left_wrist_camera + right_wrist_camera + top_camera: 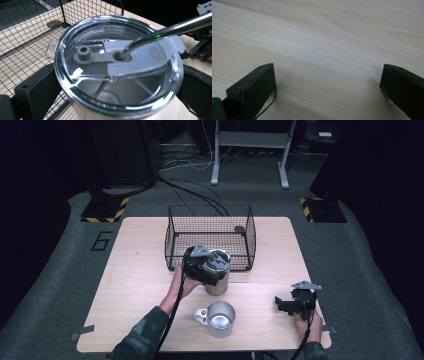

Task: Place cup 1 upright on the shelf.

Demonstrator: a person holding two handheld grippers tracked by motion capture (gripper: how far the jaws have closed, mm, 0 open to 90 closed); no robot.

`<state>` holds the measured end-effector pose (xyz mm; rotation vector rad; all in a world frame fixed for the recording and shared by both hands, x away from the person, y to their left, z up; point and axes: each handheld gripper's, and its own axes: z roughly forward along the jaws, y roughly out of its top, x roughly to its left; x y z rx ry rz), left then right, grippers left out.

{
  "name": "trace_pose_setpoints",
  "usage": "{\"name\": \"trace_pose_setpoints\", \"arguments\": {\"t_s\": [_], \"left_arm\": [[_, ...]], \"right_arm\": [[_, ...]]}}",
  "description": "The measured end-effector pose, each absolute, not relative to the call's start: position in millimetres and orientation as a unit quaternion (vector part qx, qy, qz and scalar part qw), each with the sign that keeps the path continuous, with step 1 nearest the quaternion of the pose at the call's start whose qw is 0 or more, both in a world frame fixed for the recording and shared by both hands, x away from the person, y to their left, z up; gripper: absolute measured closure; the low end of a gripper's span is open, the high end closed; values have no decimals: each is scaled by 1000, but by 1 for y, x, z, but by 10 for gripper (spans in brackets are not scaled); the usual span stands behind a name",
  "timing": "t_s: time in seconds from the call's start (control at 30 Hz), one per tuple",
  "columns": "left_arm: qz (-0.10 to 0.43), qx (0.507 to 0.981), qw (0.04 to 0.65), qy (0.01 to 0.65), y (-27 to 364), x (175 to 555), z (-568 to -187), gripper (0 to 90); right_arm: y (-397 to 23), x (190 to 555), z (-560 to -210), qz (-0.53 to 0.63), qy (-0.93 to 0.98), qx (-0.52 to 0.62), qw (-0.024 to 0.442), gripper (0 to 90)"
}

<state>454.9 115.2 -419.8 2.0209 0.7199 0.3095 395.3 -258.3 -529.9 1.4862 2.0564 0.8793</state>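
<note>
A steel tumbler [218, 284] with a clear lid [85, 35] stands on the wooden table [135, 275], just in front of the wire basket [210, 227]. A metal straw [170, 28] passes through the lid's hole and leans to the right. My left gripper [214, 268] is shut on the tumbler near its rim, one jaw on each side [117, 95]. My right gripper [288, 306] rests low at the table's front right, open, with bare wood between its jaws [327, 87].
A steel mug [220, 318] with a white handle stands near the front edge, just in front of the tumbler. A small dark round thing [240, 228] lies in the basket's far right corner. The right gripper [200, 47] appears beyond the tumbler.
</note>
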Motion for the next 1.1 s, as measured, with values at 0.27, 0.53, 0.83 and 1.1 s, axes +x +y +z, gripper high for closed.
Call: {"name": "trace_pose_setpoints", "arguments": {"t_s": [0.27, 0.53, 0.83, 1.1], "left_arm": [[143, 817, 471, 301, 110, 455, -424, 24], [160, 817, 468, 297, 108, 453, -423, 34], [166, 817, 469, 292, 109, 449, -424, 37], [174, 819, 470, 281, 112, 444, -419, 37]], "right_arm": [[-258, 395, -530, 319, 746, 539, 226, 0], [-258, 395, -530, 319, 746, 539, 226, 0], [-258, 395, -530, 319, 746, 539, 226, 0], [-258, 395, -530, 319, 746, 539, 226, 0]]}}
